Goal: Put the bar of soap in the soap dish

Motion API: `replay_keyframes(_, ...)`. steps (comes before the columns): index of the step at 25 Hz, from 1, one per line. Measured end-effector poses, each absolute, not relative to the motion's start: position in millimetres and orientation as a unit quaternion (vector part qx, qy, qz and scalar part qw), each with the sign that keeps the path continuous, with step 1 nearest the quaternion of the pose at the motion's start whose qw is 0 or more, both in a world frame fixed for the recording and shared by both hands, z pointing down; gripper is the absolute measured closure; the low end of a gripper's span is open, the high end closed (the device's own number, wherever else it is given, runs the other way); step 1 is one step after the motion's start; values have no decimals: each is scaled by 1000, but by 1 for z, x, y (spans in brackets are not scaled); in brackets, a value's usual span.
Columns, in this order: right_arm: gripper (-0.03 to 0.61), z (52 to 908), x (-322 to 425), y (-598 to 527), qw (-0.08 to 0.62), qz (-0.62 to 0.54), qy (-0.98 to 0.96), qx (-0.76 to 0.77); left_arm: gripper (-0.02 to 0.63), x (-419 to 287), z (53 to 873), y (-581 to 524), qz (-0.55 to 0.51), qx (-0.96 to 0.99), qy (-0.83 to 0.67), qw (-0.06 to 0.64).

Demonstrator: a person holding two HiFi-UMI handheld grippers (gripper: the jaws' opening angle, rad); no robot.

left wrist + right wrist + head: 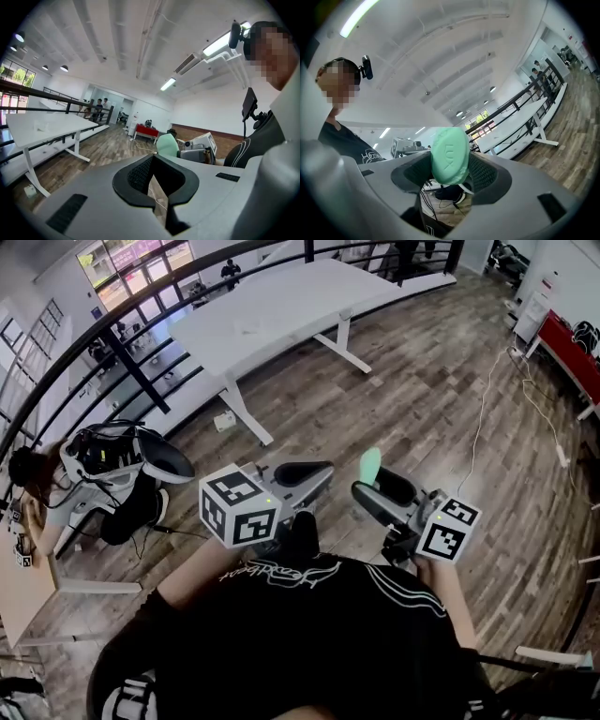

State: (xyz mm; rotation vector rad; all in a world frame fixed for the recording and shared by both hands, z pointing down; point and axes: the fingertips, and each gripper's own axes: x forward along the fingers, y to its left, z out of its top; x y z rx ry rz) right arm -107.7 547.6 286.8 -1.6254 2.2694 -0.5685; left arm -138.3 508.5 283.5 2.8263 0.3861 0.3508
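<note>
Pinching the bar of soap [450,157] between its dark pads, the right gripper [449,182] holds it up on end, well off the floor. And what a clear look at it: a pale mint-green oval, smooth and rounded at the edges, with the letters LUX pressed into its broad face. About half of the bar stands proud above the jaws. From the head view the soap [371,465] pokes up as a small green tab at the tip of the right gripper [377,491], just in front of the person's black shirt [319,634].

Over to the left gripper [157,190]: its jaws are drawn together with only a thin sliver of floor showing between them, and nothing is held there. It sits just beside its partner at chest height [302,476], marker cube [239,506] facing up.

Below both lies the wooden plank floor [422,399], and well beyond stands a long white surface [281,315] along a dark railing [131,362].
</note>
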Motion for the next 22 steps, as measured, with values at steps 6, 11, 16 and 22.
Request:
replay_keyframes(6, 359, 304, -73, 475, 136, -222, 792, -552, 606, -106, 305, 438, 129, 972, 113, 162)
replay_keyframes(11, 359, 316, -33, 390, 134, -246, 793, -541, 606, -72, 320, 348, 139, 968, 85, 189)
replay_keyframes(16, 359, 326, 18, 296, 136, -268, 791, -533, 606, -22, 326, 253, 144, 966, 74, 200)
replay_keyframes(22, 359, 329, 76, 193, 140, -284, 793, -520, 606, 26, 327, 149, 155, 965, 43, 207)
